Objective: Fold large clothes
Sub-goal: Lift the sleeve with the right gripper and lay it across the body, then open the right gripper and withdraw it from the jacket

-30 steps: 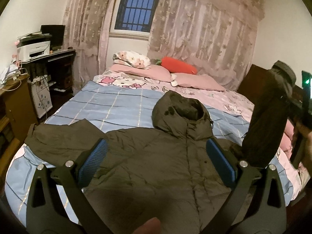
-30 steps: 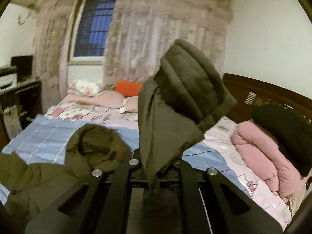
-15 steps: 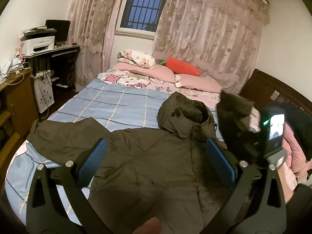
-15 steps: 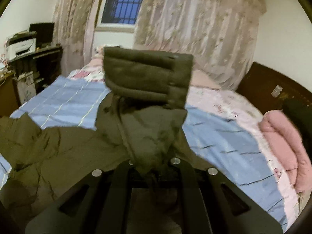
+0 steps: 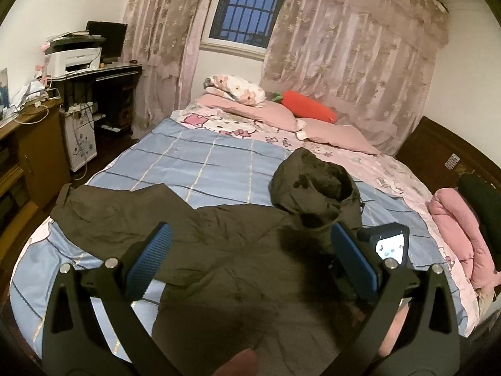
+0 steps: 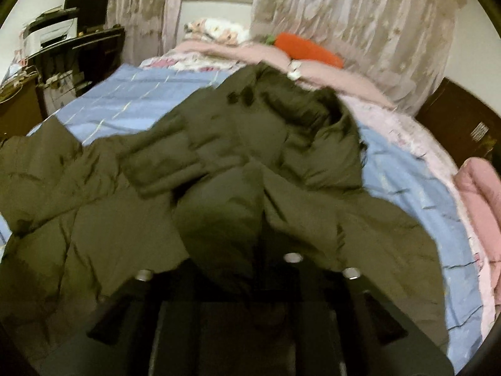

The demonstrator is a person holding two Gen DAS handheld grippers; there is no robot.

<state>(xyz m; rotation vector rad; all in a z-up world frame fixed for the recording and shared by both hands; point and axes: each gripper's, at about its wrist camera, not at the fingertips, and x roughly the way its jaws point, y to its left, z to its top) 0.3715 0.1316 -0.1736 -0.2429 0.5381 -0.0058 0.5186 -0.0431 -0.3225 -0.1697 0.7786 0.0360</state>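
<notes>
On the blue checked bedspread (image 5: 200,169) of the bed, as seen from the left wrist, the large olive-green padded hooded jacket (image 5: 238,269) is spread flat, with its hood (image 5: 313,188) toward the pink pillows (image 5: 269,112). One sleeve (image 5: 119,206) is stretched out to the left side and is not folded yet. The left hand-held gripper (image 5: 250,257) is held above the jacket with its blue pads wide apart, and nothing is gripped by it. The right hand-held gripper (image 5: 385,244) is seen low at the jacket's right shoulder.

From the right wrist, the picture is blurred. The other sleeve (image 6: 175,163) is laid across the chest of the jacket, so the first fold is judged as nearly done. The jaws of the right hand-held gripper (image 6: 247,250) have just been opening; dark fabric is lying over them, and whether it is pressed cannot be told.

What is left, as a judgement: the left sleeve must be folded in, then the hood and the body must be folded together.
</notes>
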